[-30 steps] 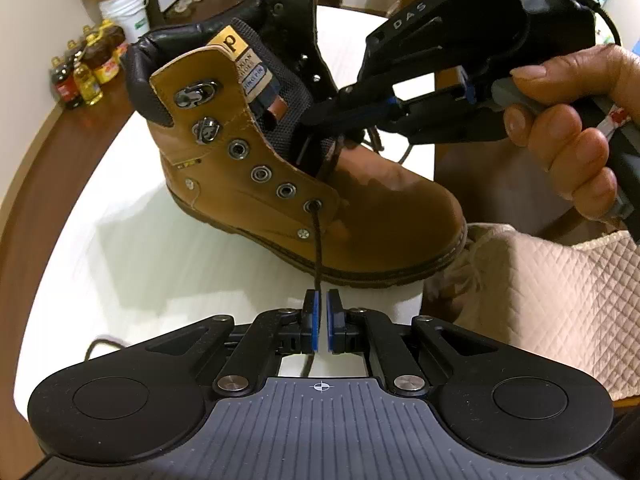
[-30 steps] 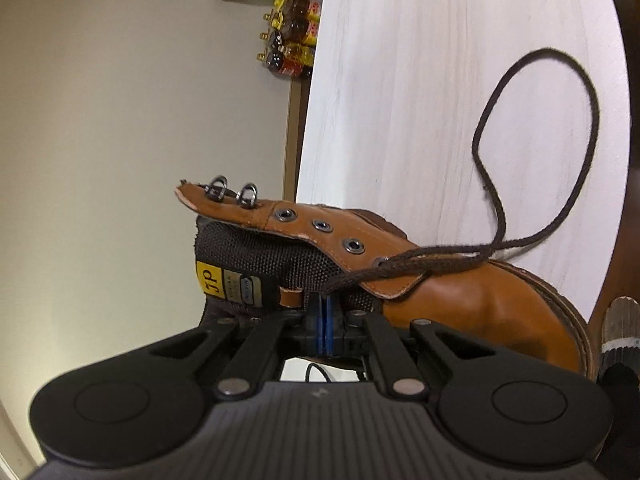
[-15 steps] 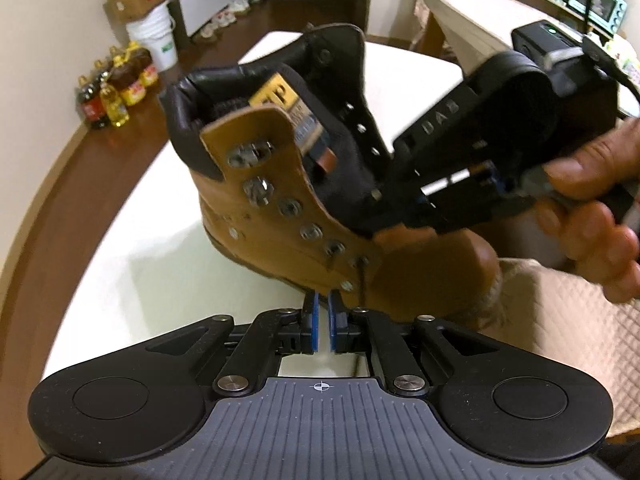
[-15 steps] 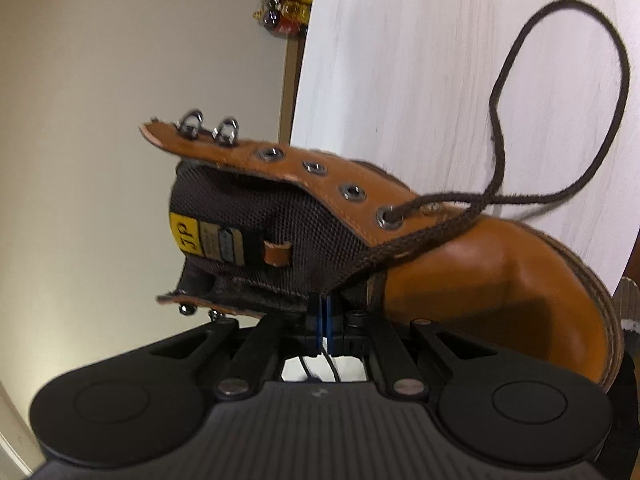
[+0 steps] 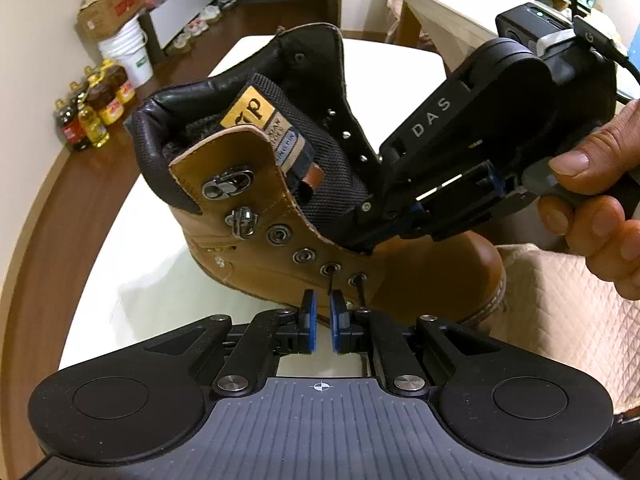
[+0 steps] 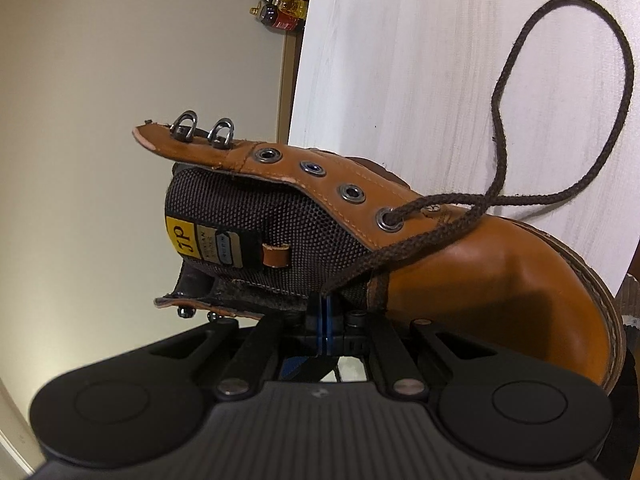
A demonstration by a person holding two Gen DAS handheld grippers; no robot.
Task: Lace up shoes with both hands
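The tan boot (image 5: 320, 216) fills the middle of the left wrist view, tilted on the white table (image 5: 132, 280) with its toe toward the lower right. At the bottom centre, the left gripper (image 5: 321, 320) stands narrowly parted just below the lower eyelets (image 5: 332, 269), and a short dark lace end (image 5: 330, 283) hangs from 1 eyelet toward the gap; the pads do not press it. The right gripper (image 6: 323, 320) is closed at the tongue's edge, seemingly on the lace (image 6: 400, 248), though the pinch point is hidden. To do this step well, the left should likely close squarely on the lace tip, then pull straight out while the right steadies the boot. The loose loop (image 6: 600, 80) lies at the upper right.
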